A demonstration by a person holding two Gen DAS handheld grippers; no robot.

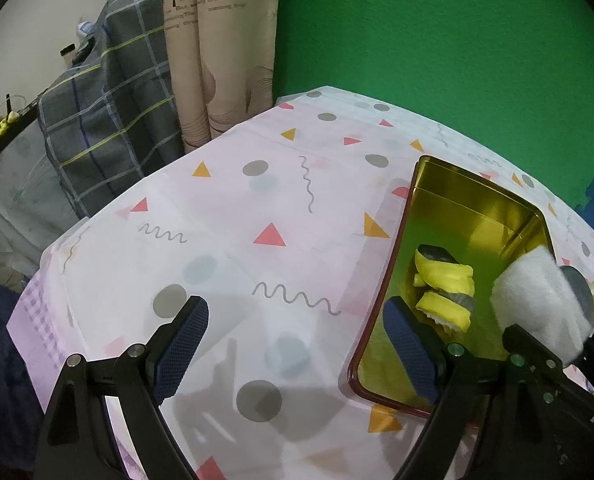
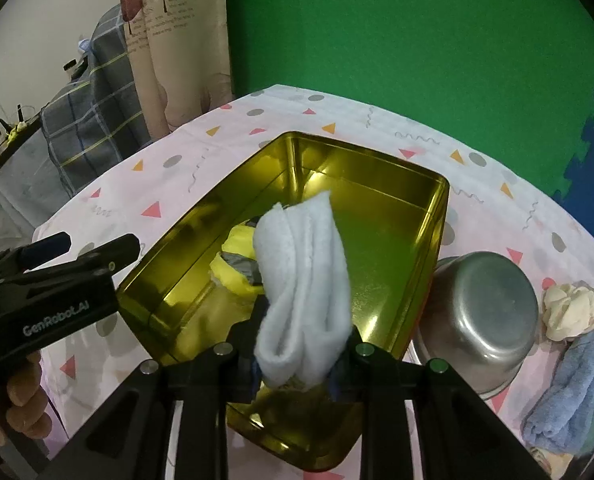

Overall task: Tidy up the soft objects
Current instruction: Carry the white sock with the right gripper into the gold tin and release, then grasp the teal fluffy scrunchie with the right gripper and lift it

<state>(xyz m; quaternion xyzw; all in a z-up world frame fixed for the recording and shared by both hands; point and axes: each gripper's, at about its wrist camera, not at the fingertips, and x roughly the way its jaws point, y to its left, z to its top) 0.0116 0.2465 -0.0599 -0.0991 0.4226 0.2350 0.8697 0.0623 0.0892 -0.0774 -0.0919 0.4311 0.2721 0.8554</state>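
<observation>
At the left, the left gripper (image 1: 293, 344) is held with its jaws spread wide and nothing between them, over the pink patterned tablecloth (image 1: 233, 216) and the near left rim of the open rectangular gold metal tin (image 2: 437, 216). In the middle, a folded white fleece cloth (image 2: 303, 296) is pinched between the pads of the right gripper (image 2: 301, 364) and is held just above the inside of the tin. One rolled yellow-and-grey cloth (image 2: 239, 264) is already seen lying on the tin's floor. To the right of the tin, a round steel bowl (image 2: 485, 312) stands touching the tin's side, and further right a crumpled cream cloth (image 2: 569, 312) and a rolled blue towel (image 2: 573, 392) are left on the table, so the task is judged partly done. Behind the table a green wall (image 2: 377, 40) is seen, with a beige printed curtain (image 1: 221, 48) and a grey checked fabric (image 1: 105, 112) at the far left.
</observation>
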